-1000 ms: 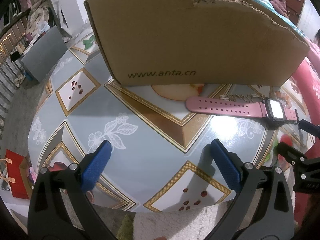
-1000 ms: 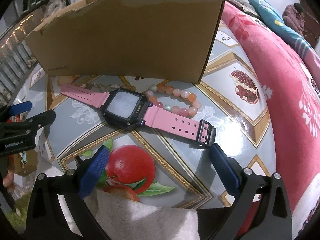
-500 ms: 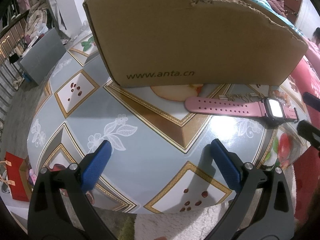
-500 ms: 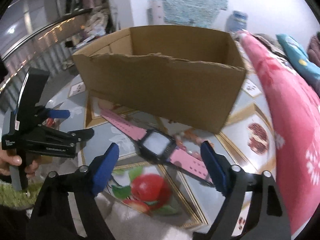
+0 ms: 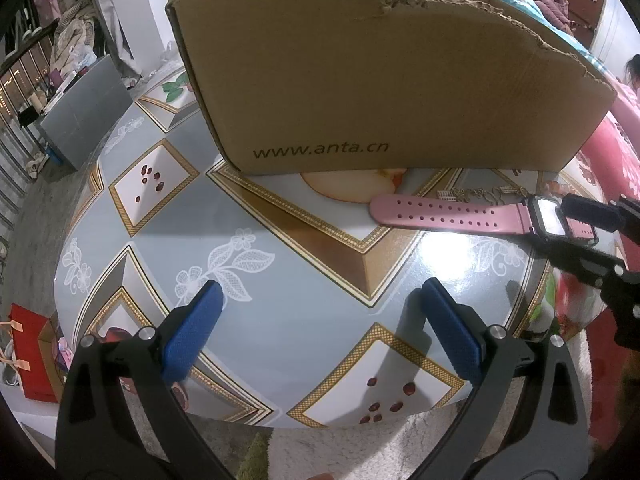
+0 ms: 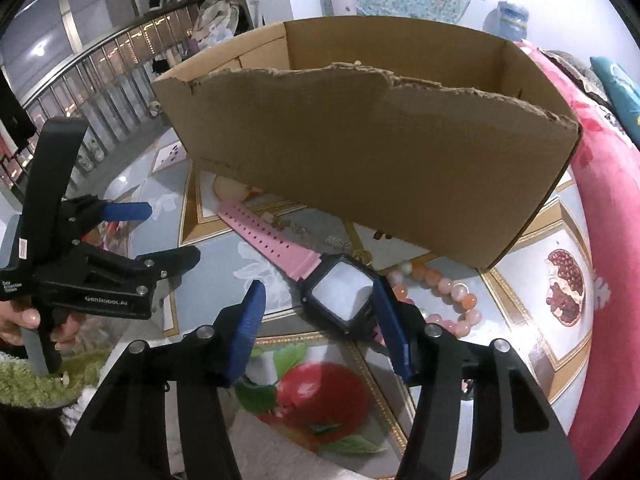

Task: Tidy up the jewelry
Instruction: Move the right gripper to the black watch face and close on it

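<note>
While closing, right claw (image 6: 320, 320) straddles pink watch (image 6: 340, 296) w/o gripping.

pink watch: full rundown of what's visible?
The pink watch has a square black case with a pale blank face and a rubbery pink perforated strap. It lies flat, strap stretched out, on the table before the cardboard box, beside a bead bracelet. The right gripper is closing around the case, its fingers not clearly pressing yet.

Bright overhead glare on the glossy table (image 5: 460, 256); fisheye edges bend and darken.
</note>
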Motion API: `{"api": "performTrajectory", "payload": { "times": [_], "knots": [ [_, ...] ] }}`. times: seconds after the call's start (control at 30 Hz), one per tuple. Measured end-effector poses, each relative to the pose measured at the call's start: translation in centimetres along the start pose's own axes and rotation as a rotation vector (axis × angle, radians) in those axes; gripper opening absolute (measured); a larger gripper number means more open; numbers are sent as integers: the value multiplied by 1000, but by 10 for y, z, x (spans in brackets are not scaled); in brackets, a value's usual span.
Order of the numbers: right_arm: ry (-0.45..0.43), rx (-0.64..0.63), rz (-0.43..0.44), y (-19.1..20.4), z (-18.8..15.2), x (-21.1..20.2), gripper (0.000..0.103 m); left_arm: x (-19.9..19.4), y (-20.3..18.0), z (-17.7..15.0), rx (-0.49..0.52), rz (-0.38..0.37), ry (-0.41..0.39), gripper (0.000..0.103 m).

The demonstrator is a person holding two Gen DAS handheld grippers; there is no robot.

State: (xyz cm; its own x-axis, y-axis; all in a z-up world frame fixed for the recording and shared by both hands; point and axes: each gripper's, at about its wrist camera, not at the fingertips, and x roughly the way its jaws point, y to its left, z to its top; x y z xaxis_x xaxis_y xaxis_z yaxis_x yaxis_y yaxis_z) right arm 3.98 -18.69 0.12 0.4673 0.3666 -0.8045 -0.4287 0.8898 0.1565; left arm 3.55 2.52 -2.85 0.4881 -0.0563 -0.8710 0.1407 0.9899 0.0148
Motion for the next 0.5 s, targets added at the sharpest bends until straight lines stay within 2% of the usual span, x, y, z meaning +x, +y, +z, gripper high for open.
{"api": "performTrajectory", "payload": {
  "times": [0.17,0.5],
  "knots": [
    [15,-29,-6,7,-3,1,55,0,0,0,0,0,1,96],
    [27,10,45,5,-2,0,55,0,0,0,1,2,0,96]
  ]
}}
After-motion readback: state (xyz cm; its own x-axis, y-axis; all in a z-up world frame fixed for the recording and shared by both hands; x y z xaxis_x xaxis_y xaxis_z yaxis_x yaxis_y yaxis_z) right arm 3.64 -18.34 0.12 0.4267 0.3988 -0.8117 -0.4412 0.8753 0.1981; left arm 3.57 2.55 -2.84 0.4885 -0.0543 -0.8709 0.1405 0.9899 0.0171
